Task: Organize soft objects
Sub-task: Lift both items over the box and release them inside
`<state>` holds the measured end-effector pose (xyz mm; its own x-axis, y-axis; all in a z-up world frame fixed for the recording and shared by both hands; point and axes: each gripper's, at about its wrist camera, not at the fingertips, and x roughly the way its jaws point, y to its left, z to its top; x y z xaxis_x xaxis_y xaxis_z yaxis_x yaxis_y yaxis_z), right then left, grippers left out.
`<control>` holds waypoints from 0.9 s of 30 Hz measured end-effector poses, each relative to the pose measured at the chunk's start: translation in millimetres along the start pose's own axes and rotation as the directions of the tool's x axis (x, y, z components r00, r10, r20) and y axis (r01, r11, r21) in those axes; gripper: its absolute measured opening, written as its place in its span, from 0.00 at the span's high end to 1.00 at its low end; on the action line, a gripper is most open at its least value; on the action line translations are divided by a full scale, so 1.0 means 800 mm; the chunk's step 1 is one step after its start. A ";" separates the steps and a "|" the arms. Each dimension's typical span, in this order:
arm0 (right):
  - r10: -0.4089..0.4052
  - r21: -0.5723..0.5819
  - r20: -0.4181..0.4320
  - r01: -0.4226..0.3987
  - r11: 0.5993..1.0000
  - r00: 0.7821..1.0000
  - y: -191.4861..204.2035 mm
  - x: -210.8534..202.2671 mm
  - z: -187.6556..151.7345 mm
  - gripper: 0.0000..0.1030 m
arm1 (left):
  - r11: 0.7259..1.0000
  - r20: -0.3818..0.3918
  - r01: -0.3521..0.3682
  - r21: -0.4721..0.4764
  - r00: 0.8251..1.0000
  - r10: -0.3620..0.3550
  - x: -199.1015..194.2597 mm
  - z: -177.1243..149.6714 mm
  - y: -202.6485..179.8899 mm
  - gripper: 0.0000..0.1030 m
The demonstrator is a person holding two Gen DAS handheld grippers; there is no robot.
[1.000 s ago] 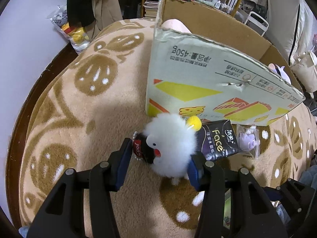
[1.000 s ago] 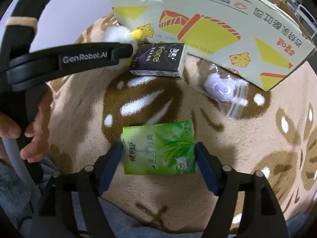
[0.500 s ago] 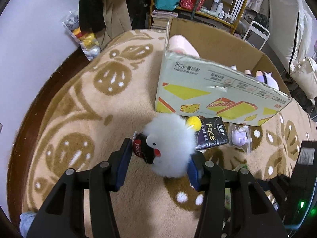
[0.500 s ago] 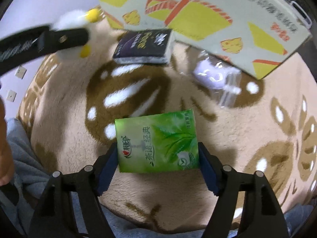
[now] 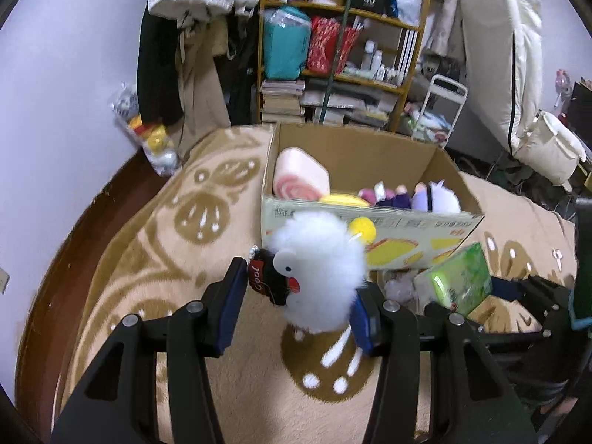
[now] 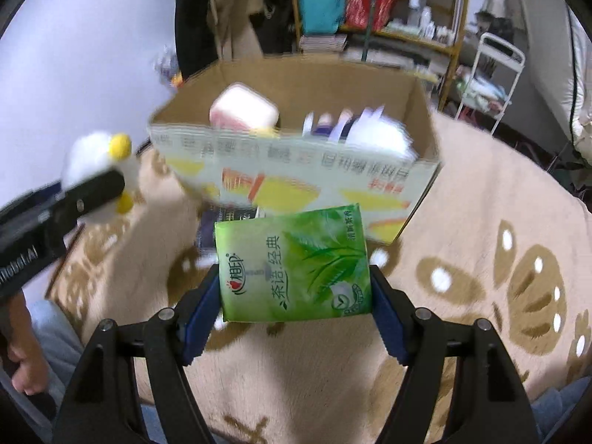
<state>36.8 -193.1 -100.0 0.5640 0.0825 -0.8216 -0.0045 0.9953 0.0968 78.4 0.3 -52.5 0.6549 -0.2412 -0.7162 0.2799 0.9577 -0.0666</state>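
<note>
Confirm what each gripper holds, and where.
Left gripper: fluffy white plush chick, pinched across its body. Right gripper: green tissue pack, clamped at its two side edges.

right gripper (image 6: 295,301): we clamp the green tissue pack (image 6: 294,264), lower centre | box (image 6: 296,181): open, upper centre, toys blurred inside | left gripper (image 6: 88,188): at left edge, we hold white plush (image 6: 98,159) | rug (image 6: 481,259): beneath

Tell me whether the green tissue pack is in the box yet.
Out. The green tissue pack is clamped in the right gripper, held in front of the cardboard box.
</note>
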 end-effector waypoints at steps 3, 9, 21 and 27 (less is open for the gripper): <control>-0.001 0.010 0.086 0.000 1.000 0.996 0.000 -0.023 0.013 0.23 | 1.000 0.039 -0.009 0.014 0.999 0.009 -0.010 0.010 -0.004 0.52; -0.016 -0.017 0.249 0.021 1.000 0.968 -0.002 -0.057 0.034 0.23 | 1.000 0.121 -0.004 0.022 0.993 0.002 -0.025 0.036 -0.007 0.52; -0.016 -0.014 0.376 0.023 1.000 0.927 -0.015 -0.066 0.071 0.23 | 0.995 0.217 -0.011 0.101 0.976 -0.012 -0.027 0.086 -0.033 0.52; -0.017 -0.008 0.400 0.022 1.000 0.916 -0.024 -0.060 0.087 0.23 | 0.983 0.261 -0.011 0.184 0.965 -0.038 -0.022 0.100 -0.047 0.51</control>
<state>66.9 -219.4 -23.2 0.8472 0.0387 -0.5298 0.0012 0.9972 0.0747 112.2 -44.0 18.2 0.8045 -0.3098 -0.5068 0.3969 0.9151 0.0706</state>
